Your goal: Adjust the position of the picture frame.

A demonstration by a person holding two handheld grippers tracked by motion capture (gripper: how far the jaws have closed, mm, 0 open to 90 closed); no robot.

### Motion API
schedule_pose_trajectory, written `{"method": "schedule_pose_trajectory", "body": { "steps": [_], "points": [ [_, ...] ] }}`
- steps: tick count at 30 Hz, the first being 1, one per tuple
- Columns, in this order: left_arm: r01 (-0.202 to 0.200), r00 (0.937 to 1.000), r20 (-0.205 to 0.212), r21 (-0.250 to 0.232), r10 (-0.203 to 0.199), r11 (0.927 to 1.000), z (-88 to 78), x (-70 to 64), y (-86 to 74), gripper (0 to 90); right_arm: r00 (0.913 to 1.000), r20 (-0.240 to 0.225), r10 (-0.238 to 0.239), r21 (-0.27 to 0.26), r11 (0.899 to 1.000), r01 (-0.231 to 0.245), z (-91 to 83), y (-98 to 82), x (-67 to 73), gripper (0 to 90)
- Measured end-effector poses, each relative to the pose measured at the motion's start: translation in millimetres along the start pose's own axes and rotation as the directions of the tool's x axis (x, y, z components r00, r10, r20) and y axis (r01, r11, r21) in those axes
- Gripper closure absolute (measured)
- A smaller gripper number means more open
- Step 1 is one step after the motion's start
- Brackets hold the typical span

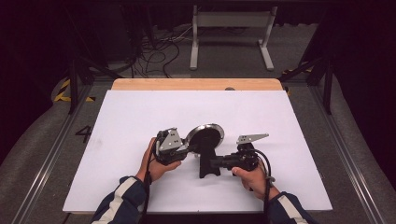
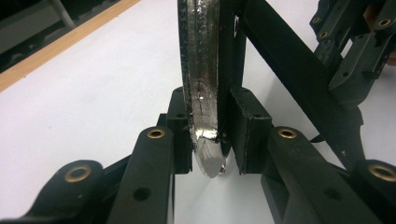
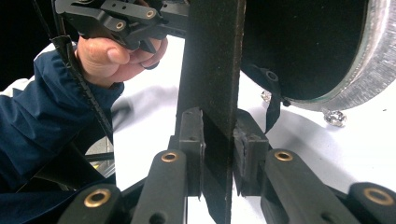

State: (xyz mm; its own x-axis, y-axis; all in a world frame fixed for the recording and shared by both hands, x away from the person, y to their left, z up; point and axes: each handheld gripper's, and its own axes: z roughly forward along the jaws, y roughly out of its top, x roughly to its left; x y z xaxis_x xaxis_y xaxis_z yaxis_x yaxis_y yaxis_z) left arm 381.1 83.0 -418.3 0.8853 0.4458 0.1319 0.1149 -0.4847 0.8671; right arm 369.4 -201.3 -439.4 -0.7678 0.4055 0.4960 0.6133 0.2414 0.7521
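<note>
A white sheet (image 1: pixel 140 140) covers the table (image 1: pixel 196 84), leaving a wooden strip bare along the far edge. Beyond the table, a grey metal stand (image 1: pixel 231 32) rests on the carpeted floor (image 1: pixel 224 65), with tangled black cables (image 1: pixel 154 56) left of the stand.

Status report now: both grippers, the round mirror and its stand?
Left gripper shut on mirror rim. Right gripper shut on black stand. Mirror tilted, off the white table. Nothing in the way.

Silver-rimmed black mirror (image 1: pixel 205 135), white table (image 1: pixel 140 121)
</note>
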Motion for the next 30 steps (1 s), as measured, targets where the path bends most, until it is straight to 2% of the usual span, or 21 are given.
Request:
{"method": "schedule_pose_trajectory", "body": {
  "steps": [10,15,20,22,26,30],
  "points": [
    [-0.038,0.9984,-0.042,0.008,0.039,0.9992,0.9,-1.3,0.3,72.5,1.0,0.005,0.008,0.0,1.0,-0.008,0.1,0.4,-0.8,76.3],
    [-0.047,0.9979,-0.043,0.004,0.047,0.9989,1.9,-1.1,-0.3,72.6,0.9999,0.014,0.005,0.004,1.0,-0.005,1.3,-0.1,-1.4,76.2],
    [-0.033,0.999,-0.029,-0.016,0.032,0.9993,2.6,-0.4,-2.8,72.8,0.9997,0.022,-0.005,0.013,1.0,0.005,1.9,-0.8,-0.9,76.1],
    [-0.013,0.9999,-0.008,-0.023,0.013,0.9996,3.9,0.7,-6.0,72.8,0.9997,0.022,-0.007,0.018,1.0,0.007,2.0,-1.3,-0.5,76.2],
    [-0.005,1.0,0.009,0.057,0.004,0.9984,15.6,1.3,-15.3,72.2,0.9997,0.021,-0.012,0.031,0.999,0.011,3.0,-2.8,1.1,76.5],
    [-0.007,0.9999,0.015,0.108,0.005,0.9941,24.3,0.6,-20.4,72.7,0.9995,0.024,-0.02,0.042,0.999,0.019,3.3,-4.2,2.3,76.5]
  ]
}}
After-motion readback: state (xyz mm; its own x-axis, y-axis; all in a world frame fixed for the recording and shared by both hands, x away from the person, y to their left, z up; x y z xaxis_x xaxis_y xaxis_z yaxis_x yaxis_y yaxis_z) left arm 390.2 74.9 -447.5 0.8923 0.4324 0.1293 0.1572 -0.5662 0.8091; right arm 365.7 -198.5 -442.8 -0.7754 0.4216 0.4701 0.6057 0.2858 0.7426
